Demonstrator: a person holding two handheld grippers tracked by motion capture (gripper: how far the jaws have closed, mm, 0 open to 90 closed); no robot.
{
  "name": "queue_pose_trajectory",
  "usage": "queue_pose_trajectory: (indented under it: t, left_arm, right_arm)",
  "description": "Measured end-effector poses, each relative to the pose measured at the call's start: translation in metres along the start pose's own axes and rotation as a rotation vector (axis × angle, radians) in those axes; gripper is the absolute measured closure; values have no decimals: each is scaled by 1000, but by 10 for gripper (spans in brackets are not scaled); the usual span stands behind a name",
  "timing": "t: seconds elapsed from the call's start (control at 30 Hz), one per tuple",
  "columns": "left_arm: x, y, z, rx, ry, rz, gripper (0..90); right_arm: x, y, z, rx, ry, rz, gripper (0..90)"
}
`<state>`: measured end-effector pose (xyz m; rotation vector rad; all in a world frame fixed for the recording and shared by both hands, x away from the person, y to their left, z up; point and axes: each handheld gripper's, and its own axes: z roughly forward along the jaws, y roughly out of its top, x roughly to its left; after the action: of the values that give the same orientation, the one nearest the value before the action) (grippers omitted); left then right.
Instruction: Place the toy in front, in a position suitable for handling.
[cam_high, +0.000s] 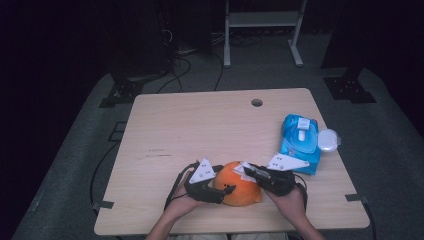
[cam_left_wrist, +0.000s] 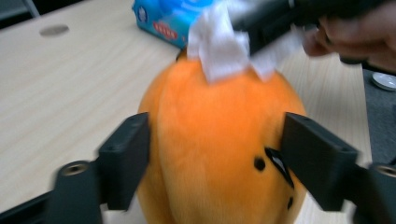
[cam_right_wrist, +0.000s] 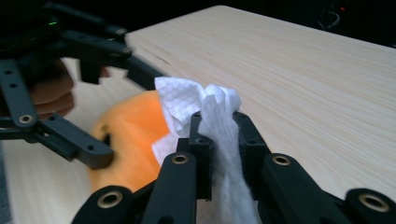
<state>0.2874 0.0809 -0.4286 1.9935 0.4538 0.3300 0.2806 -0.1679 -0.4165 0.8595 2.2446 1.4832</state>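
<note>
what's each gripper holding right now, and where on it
The right gripper pinches a bunched white wipe near its middle. The left gripper straddles the orange plush toy at its sides; whether it grips cannot be told.

High view: room dim, nearly black around the edges; the pale wooden table (cam_high: 200, 130) is evenly lit from overhead, soft shadows, no glare, image low-res and grainy. Left gripper view: motion blur on the crumpled white paper tissue (cam_left_wrist: 219, 42), background soft. Right gripper view: sharp up close, dark backdrop.
</note>
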Motion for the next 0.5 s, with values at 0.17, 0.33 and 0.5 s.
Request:
queue_pose_trajectory:
  t: [0.17,0.33,0.5]
  left_arm:
    - [9,-10,-4,26,8,-41,312]
    - [18,-18,-11,17,0,-99,312]
    - [13,-13,-5,14,0,-90,251]
  right_arm:
    - [5,0,2,2,32,-32,792]
    - [-20,-10,-11,-1,-25,52,789]
    - [-1,-8,-4,-26,58,17,788]
